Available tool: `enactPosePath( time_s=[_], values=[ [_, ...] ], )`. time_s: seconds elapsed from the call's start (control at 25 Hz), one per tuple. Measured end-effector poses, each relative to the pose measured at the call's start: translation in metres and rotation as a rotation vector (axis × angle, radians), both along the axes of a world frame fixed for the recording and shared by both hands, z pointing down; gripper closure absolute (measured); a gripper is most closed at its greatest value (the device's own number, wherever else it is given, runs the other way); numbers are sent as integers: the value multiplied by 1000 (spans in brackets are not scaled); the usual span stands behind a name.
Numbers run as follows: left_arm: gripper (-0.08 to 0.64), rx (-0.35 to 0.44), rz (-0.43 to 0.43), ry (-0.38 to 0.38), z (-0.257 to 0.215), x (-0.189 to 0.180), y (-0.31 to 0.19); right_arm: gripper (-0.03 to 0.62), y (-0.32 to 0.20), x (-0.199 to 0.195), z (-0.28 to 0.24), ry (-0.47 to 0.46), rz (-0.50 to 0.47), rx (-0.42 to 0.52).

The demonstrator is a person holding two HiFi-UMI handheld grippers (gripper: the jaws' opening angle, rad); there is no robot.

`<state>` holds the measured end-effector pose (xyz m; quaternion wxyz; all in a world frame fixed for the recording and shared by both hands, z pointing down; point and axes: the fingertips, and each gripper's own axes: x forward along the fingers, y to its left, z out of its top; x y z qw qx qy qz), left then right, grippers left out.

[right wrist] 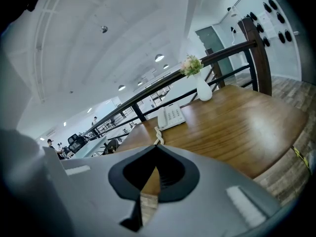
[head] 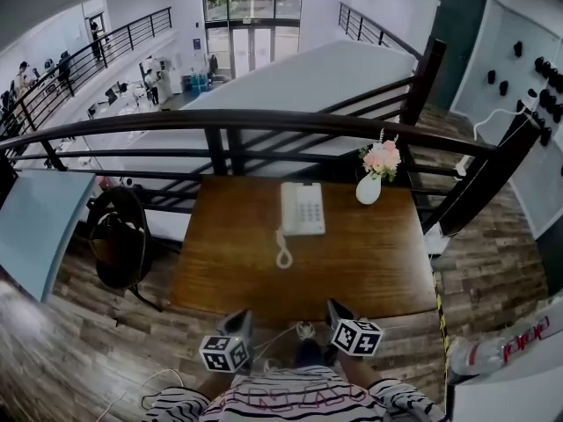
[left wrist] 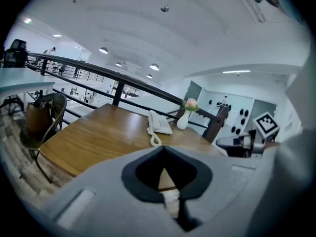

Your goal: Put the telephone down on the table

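Observation:
A white push-button telephone [head: 303, 208] lies flat on the brown wooden table [head: 255, 280], toward its far middle, with the handset on the base and the coiled cord [head: 283, 251] trailing toward me. It also shows ahead as the telephone [left wrist: 160, 122] in the left gripper view and the telephone [right wrist: 171, 116] in the right gripper view. My left gripper [head: 239, 321] and right gripper [head: 336, 310] hover side by side at the table's near edge, well short of the phone. Both are shut with nothing between the jaws: left gripper [left wrist: 163, 150], right gripper [right wrist: 157, 150].
A white vase with pink flowers [head: 373, 181] stands at the table's far right corner, just right of the phone. A dark railing [head: 264, 120] runs behind the table. A chair with a bag [head: 119, 236] stands left of the table. A bottle [head: 493, 345] lies at lower right.

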<state>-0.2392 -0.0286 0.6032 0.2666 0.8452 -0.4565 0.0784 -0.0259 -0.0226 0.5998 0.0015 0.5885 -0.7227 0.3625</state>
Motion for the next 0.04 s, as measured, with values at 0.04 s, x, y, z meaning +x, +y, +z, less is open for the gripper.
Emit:
enactPosePath(
  time_s=[0.04],
  values=[
    [558,0,0,2,-1,0,-1,593,-1,-1,-1,0,0,1]
  ],
)
